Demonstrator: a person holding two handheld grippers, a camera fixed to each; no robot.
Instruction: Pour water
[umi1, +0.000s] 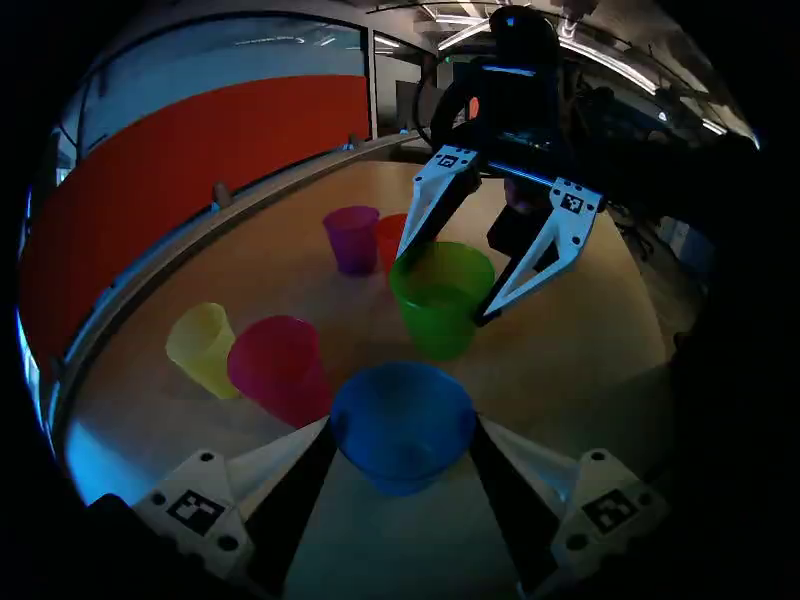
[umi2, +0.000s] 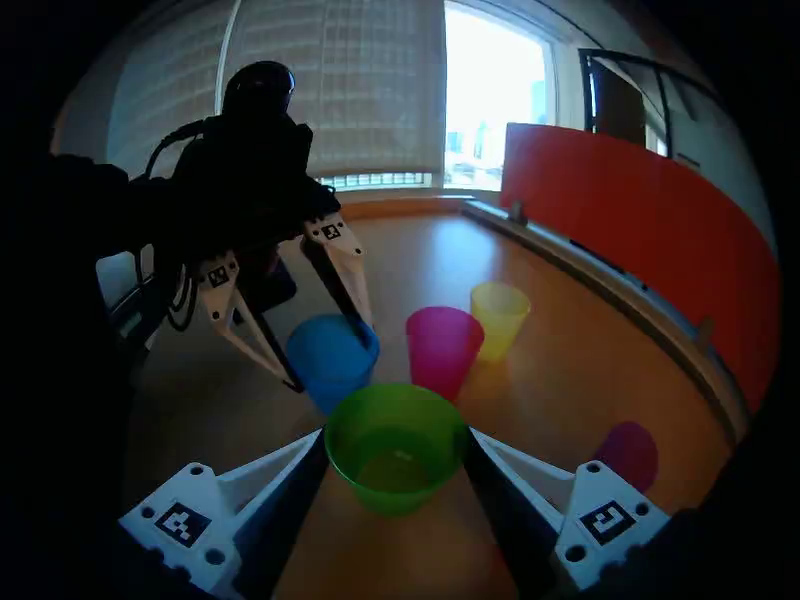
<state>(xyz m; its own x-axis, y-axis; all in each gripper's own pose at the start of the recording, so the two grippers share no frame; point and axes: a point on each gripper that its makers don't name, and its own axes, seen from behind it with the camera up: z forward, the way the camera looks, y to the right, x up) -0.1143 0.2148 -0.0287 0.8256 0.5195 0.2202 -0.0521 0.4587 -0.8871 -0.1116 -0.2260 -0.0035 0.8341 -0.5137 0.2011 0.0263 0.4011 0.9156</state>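
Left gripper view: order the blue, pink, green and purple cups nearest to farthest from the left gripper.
1. blue cup, between the fingers of the left gripper.
2. pink cup, just ahead, left.
3. green cup, ahead, in the right gripper.
4. purple cup, farthest, back left.

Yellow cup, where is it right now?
In the left gripper view the yellow cup stands on the left, next to the pink cup, on the side toward the orange wall.
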